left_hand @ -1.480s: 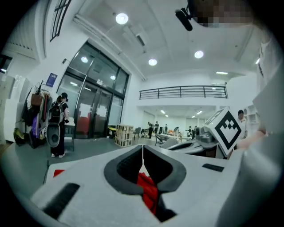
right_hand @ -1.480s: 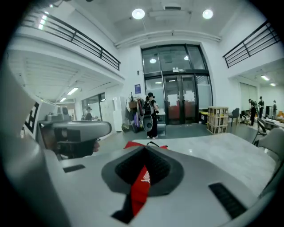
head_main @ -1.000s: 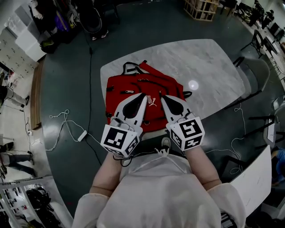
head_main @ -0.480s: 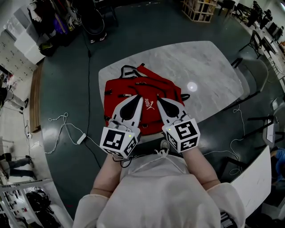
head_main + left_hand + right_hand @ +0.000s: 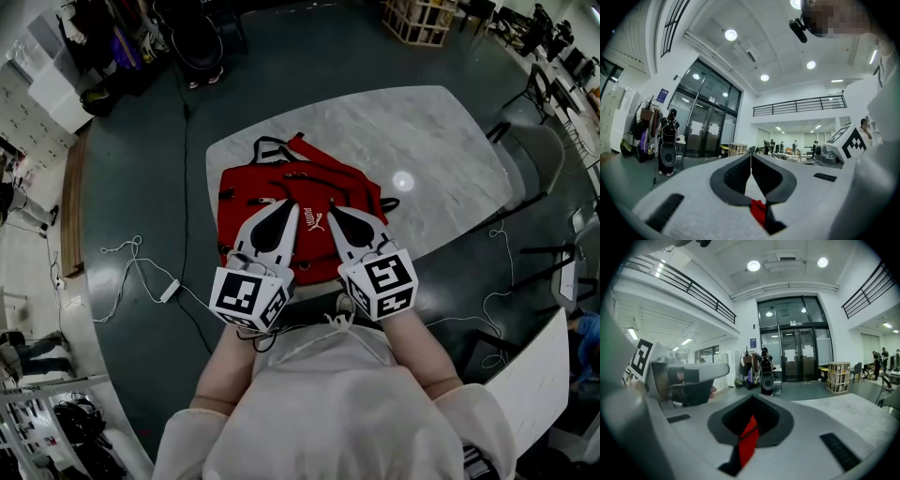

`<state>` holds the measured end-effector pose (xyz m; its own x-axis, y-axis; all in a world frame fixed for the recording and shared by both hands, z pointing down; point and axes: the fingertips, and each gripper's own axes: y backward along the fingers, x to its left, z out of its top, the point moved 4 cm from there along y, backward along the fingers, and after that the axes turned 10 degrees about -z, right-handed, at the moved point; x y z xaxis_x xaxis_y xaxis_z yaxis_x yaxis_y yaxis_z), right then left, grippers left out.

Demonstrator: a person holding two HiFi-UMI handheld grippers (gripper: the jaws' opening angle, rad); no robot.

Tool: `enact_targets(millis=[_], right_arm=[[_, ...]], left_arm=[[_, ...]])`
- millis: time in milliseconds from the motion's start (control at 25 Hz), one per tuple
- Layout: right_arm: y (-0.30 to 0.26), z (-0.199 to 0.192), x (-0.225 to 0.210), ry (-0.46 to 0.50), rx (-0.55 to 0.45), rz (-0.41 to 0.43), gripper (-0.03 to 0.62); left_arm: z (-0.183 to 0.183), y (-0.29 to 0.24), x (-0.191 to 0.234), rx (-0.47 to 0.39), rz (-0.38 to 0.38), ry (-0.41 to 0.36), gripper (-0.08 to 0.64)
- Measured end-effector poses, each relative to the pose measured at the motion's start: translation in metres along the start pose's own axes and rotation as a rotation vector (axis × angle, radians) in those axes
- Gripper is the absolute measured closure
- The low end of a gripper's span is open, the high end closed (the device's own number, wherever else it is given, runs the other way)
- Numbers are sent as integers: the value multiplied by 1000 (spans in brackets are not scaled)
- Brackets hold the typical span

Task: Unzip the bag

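Not much has changed in the last second: the two grippers have crept a little further over the near half of the red bag [image 5: 305,187], the right gripper [image 5: 334,212] sliding a touch toward the left one, and the bag lies just as flat and in the same shape as before. From where I stand that looks like lining up rather than pulling, so I'd judge no zip has run any way along in that second. The bag sits on the marble table [image 5: 431,141], toward the person's side of it, its black straps at the far end. The left gripper [image 5: 290,207] has its jaws pressed together at the tips with nothing pinched between them; only a scrap of red bag and pale table shows through the gap behind the tips. The right gripper's jaws are likewise closed tip to tip, with red cloth showing below them but not caught in them. Whether the bag's zip stands closed or open I can't make out from above, and nothing of its inside shows. A slatted wooden crate [image 5: 420,19] stands on the floor far off; its contents can't be made out.
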<state>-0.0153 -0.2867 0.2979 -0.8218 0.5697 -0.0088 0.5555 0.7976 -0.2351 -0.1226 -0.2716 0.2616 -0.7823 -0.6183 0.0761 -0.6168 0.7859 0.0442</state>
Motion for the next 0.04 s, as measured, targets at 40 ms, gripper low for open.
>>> enact_targets(millis=[40], right_arm=[[-1,0,0,-1,1,0,566]], left_arm=[[0,0,1,0,1,1,537]])
